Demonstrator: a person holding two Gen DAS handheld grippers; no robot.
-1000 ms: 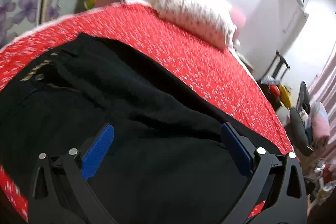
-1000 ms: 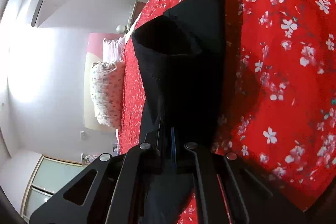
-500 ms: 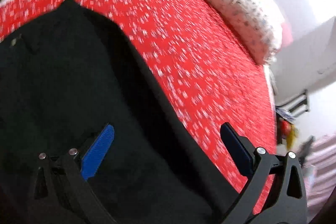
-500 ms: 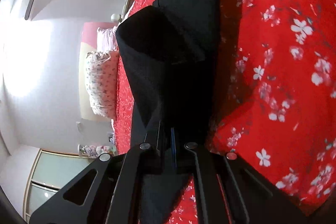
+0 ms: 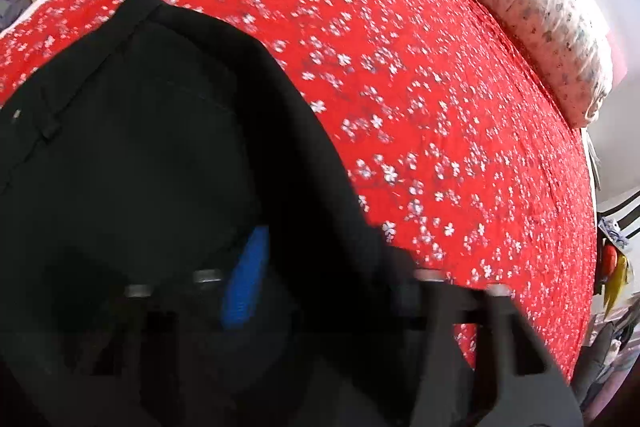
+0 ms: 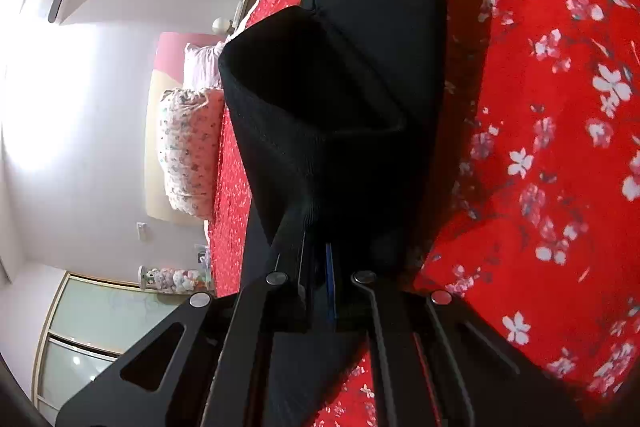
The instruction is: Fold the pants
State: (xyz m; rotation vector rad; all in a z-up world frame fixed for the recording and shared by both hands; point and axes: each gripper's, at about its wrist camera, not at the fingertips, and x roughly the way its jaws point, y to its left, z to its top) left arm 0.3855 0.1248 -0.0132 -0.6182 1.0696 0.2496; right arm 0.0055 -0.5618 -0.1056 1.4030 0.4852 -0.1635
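The black pants [image 5: 132, 147] lie on the red flowered bedspread [image 5: 420, 99], waist end toward the upper left in the left wrist view. My left gripper [image 5: 316, 283] is low over the pants' right edge. Its blue left pad [image 5: 244, 287] shows; the right pad is hidden by black cloth, and the jaws stand narrower than before, with fabric between them. My right gripper [image 6: 320, 263] is shut on a leg end of the pants [image 6: 340, 99] and holds it up off the bedspread [image 6: 560, 147], the hem hanging open.
A flowered pillow [image 5: 548, 27] lies at the head of the bed; it also shows in the right wrist view [image 6: 188, 151]. Wardrobe doors [image 6: 92, 327], a white wall and clutter past the bed's right edge [image 5: 612, 267] surround the bed.
My left gripper has dropped onto the pants' right edge and its jaws have closed in from wide open. My right gripper stays shut on the leg end, lifted slightly.
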